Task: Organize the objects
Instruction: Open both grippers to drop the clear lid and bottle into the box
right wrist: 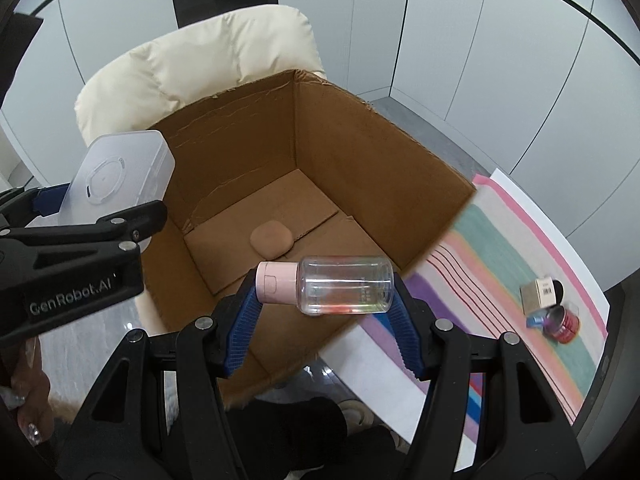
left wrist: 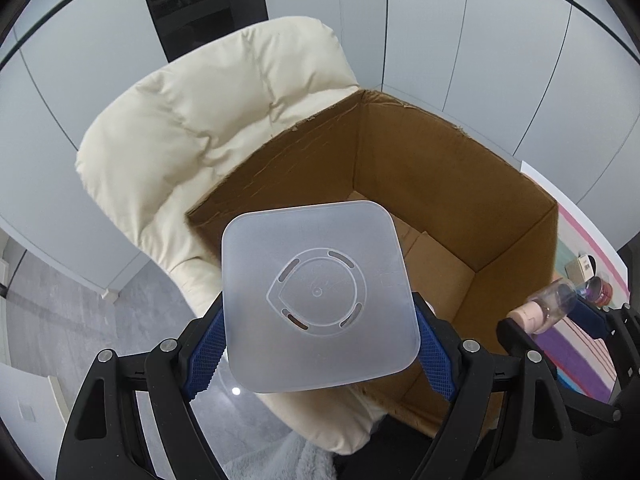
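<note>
My left gripper (left wrist: 320,344) is shut on a frosted square plastic container (left wrist: 318,296), held with its flat face toward the camera over the near left edge of an open cardboard box (left wrist: 452,184). In the right wrist view that same container (right wrist: 120,176) hangs at the box's left rim. My right gripper (right wrist: 324,320) is shut on a clear bottle with a pink cap (right wrist: 332,285), lying sideways between the blue pads above the box's near wall (right wrist: 304,344). A small tan rounded pad (right wrist: 271,242) lies on the box floor.
The box sits on a cream padded chair (left wrist: 192,120). To the right a striped cloth (right wrist: 500,264) carries a small carton (right wrist: 540,293) and a red tin (right wrist: 564,322). White wall panels stand behind. A hand (right wrist: 28,400) shows at lower left.
</note>
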`<state>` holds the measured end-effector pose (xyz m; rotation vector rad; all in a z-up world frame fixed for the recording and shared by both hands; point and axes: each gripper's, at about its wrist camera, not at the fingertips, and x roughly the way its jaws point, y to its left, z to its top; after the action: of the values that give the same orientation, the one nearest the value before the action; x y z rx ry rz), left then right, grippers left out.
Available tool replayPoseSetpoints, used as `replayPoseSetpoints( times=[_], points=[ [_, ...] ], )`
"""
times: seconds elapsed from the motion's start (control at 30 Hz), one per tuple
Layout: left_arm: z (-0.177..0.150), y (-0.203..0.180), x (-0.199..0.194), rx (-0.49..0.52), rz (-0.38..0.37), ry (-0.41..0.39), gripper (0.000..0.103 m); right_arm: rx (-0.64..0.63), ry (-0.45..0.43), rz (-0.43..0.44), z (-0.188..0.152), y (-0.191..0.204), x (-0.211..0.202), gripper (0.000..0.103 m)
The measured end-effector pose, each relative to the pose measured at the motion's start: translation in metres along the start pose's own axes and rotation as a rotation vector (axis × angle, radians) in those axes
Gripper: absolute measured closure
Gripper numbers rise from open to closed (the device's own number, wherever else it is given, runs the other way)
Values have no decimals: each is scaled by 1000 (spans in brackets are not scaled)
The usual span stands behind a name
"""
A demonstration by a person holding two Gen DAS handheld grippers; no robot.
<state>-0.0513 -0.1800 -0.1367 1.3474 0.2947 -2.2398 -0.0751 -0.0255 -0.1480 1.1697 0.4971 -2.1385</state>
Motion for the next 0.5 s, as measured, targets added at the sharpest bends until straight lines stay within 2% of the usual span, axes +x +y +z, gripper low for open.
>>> replayPoseSetpoints(
  times=[0.17,0.33,0.4,0.43,0.47,0.5],
  points=[
    [8,-1,18,5,19,14,19,-4,26,5,9,1,23,40],
    [11,2,25,-15,-16,7,18,-1,33,22,10,1,36,40],
    [11,2,24,-4,-50,-2,13,-5,13,20,10,1,35,28],
    [11,1,22,6,-51,-5,10,-7,4,-13,10,2,35,9],
    [12,0,21,14,-44,-10,5,-11,-11,-34,11,2,34,0],
    [12,-1,20,20,-35,-18,4,-13,-24,-45,11,3,33,0]
  ],
)
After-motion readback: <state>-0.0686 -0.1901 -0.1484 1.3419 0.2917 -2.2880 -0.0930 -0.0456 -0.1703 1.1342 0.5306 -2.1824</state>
